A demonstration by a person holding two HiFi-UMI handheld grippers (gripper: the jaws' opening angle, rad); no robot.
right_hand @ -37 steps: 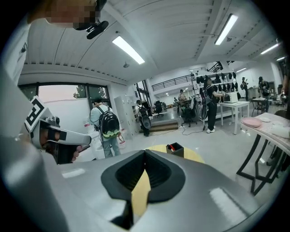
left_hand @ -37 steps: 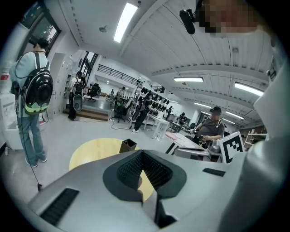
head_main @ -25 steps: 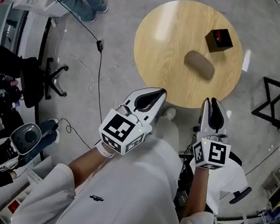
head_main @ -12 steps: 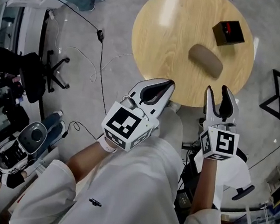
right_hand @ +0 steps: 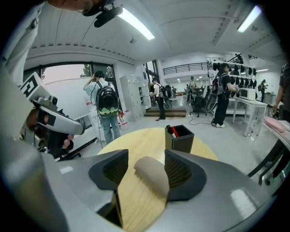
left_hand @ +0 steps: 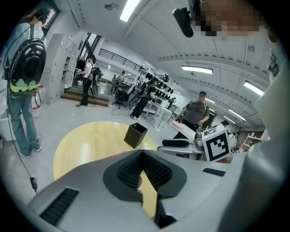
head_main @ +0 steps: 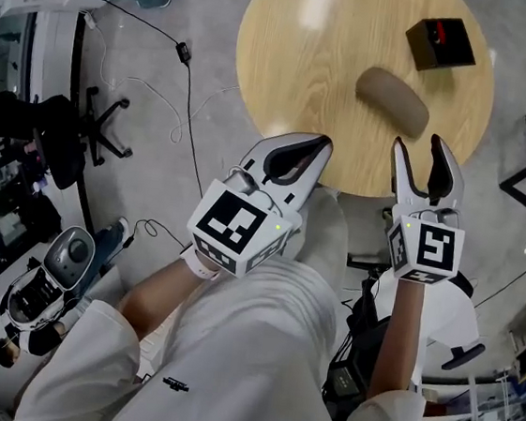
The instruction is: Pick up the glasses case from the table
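Left tongs (head_main: 318,146): jaws closed, tips meeting, nothing gripped. The body slants toward the upper right in the head view, pointing forward and down.

Right tongs (head_main: 418,145): jaws apart and opening, gap empty, pads pressing on nothing. They point forward and down.

Both forearms are bare below white sleeves. The left forearm (head_main: 149,300) slants inward; the right forearm (head_main: 389,347) runs nearly straight. The 2 tongs are side by side, apart.
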